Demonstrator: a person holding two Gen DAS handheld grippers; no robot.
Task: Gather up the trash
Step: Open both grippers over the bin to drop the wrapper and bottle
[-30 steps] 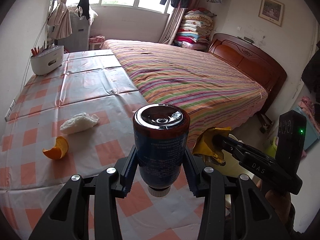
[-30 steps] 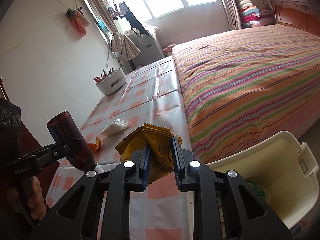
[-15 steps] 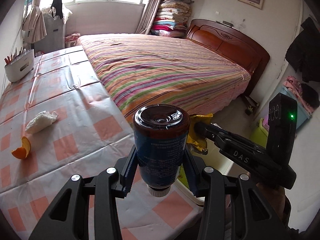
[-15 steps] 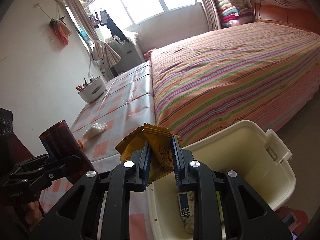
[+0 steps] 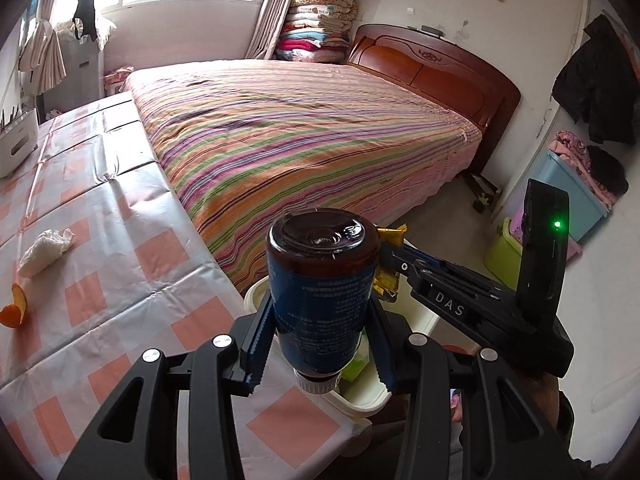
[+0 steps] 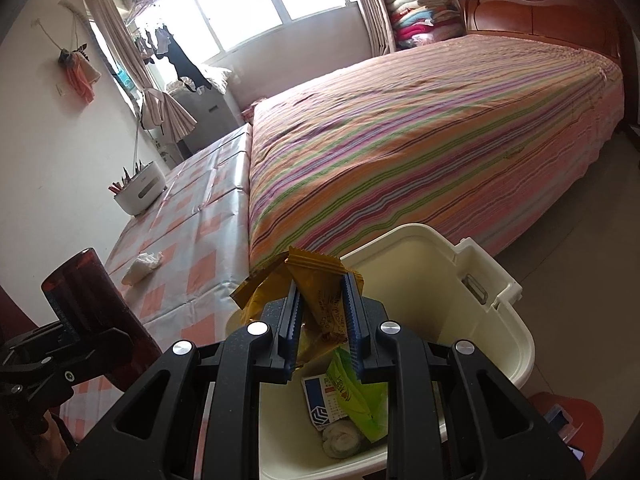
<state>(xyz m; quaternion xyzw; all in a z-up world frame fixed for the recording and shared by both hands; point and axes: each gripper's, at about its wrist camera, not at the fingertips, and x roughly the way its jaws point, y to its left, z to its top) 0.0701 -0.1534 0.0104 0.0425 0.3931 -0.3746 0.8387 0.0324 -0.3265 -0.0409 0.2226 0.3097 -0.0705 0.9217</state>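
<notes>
My left gripper (image 5: 320,320) is shut on a brown bottle with a blue label (image 5: 320,280), held at the table's corner beside the cream trash bin (image 5: 256,292). My right gripper (image 6: 322,304) is shut on a yellow snack wrapper (image 6: 316,280) and holds it over the open bin (image 6: 472,320), which holds a green packet (image 6: 356,396), a blue-white carton and a tissue. The bottle also shows in the right wrist view (image 6: 88,304). A crumpled tissue (image 5: 44,248) and an orange peel (image 5: 16,308) lie on the checked table.
The checked tablecloth table (image 5: 120,240) runs along a striped bed (image 5: 300,140). A white caddy with pens (image 6: 140,192) stands at the table's far end. A blue box (image 5: 572,200) and a green tub (image 5: 504,252) stand on the floor to the right.
Both grippers have swung right, off the table toward the bin. The wrapper is now over the bin opening and the bottle is at the bin's edge.
</notes>
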